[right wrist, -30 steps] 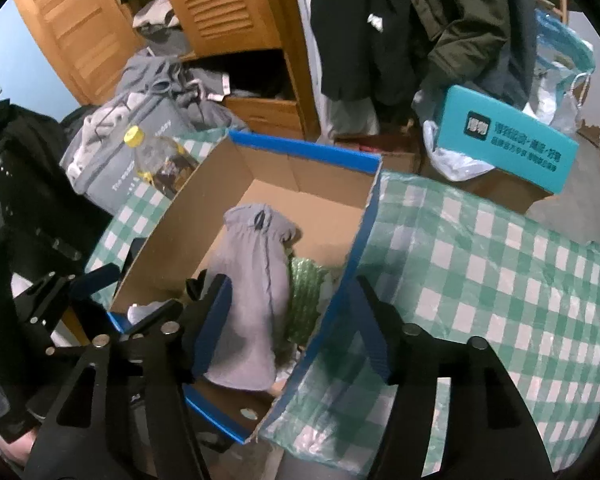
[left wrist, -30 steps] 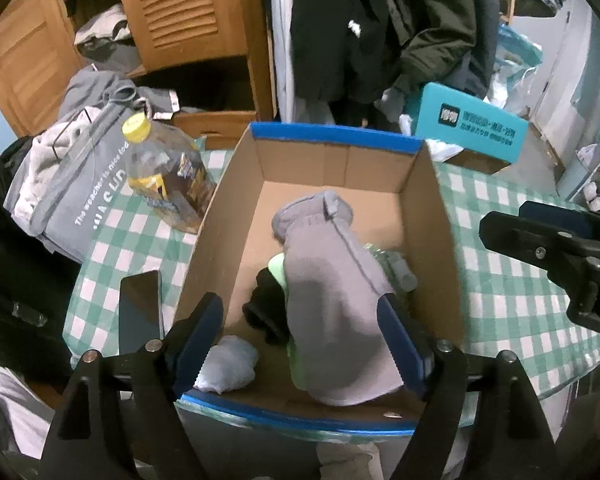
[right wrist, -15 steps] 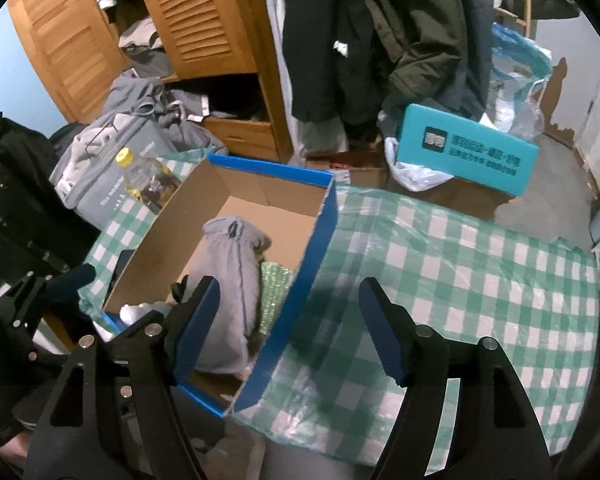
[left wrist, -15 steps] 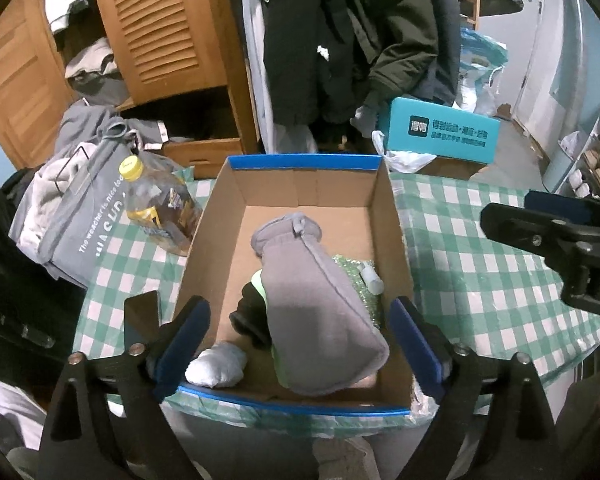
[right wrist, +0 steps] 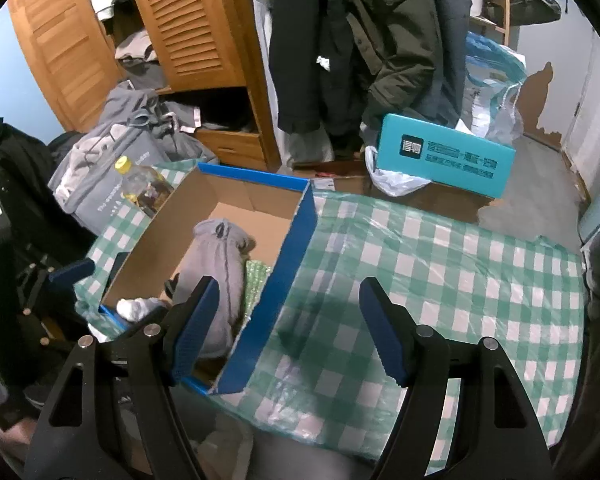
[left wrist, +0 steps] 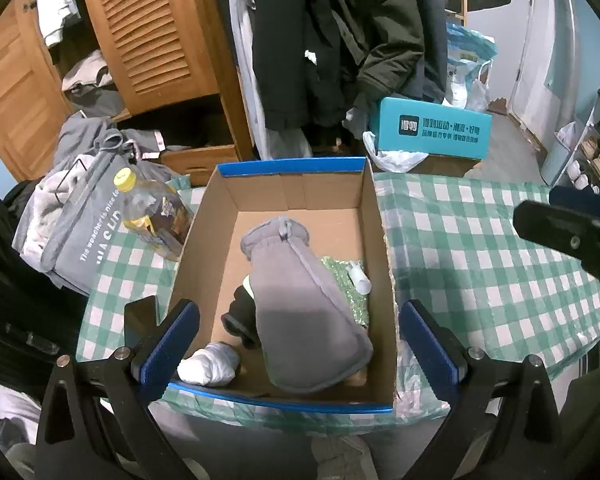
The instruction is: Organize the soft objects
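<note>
Seemingly a release just finished: from the left wrist, the left gripper, jaws just opened wide and empty, hangs above the grey mitten lying inside the cardboard box. From the right wrist, the right gripper gapes, empty, over the checked tablecloth; next, find another soft item.

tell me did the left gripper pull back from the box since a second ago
Yes. The left gripper has drawn up and back; the cardboard box looks smaller between its jaws, which have just been opening, nothing gripped.
</note>
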Available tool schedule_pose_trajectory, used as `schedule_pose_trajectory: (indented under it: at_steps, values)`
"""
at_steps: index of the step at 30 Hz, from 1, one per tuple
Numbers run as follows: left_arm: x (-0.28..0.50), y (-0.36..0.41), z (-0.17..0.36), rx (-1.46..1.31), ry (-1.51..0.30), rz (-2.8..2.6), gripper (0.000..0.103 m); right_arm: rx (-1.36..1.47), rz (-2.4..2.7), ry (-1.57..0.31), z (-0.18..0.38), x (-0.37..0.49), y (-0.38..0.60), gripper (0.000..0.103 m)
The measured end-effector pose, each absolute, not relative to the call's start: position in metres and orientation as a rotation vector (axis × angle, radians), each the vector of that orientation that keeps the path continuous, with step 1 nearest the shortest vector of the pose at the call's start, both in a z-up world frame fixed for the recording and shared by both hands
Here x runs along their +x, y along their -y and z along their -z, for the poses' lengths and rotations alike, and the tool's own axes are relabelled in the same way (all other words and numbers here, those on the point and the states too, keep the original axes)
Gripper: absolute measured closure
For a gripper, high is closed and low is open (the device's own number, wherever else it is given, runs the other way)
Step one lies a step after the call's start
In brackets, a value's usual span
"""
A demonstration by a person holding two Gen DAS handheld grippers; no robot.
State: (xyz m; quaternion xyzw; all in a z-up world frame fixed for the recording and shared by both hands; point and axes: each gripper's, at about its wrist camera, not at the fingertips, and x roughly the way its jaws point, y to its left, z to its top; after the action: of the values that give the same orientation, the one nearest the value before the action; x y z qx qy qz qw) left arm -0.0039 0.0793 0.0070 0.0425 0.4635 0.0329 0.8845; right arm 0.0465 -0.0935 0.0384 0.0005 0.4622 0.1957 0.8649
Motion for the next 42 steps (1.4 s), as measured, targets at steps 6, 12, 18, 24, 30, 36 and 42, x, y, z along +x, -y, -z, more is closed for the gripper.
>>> schedule_pose_trajectory:
  at_steps: [6, 12, 18, 24, 30, 36, 42]
  values:
    - [-0.005, -0.077, -0.013, 0.089, -0.952, -0.076, 0.002, 0.006, -0.39, -0.974, -0.035, 0.045, 0.104, 0.031]
    - [-0.006, -0.073, -0.014, 0.105, -0.95, -0.072, 0.002, 0.011, -0.384, -0.981, -0.032, 0.046, 0.112, 0.031]
    - [-0.004, -0.074, -0.014, 0.09, -0.956, -0.068, 0.002, 0.017, -0.38, -0.995, -0.027, 0.048, 0.117, 0.031]
    - [-0.001, -0.076, -0.012, 0.078, -0.969, -0.073, 0.001, 0.018, -0.382, -0.993, -0.026, 0.048, 0.118, 0.031]
    - [-0.001, -0.076, -0.011, 0.075, -0.973, -0.072, 0.001, 0.015, -0.382, -0.996, -0.026, 0.049, 0.118, 0.031]
    - [0.0, -0.076, -0.011, 0.075, -0.975, -0.073, 0.001, 0.014, -0.387, -1.001, -0.024, 0.046, 0.117, 0.031]
    - [-0.001, -0.077, -0.011, 0.073, -0.973, -0.073, 0.001, 0.015, -0.386, -1.001, -0.024, 0.046, 0.116, 0.031]
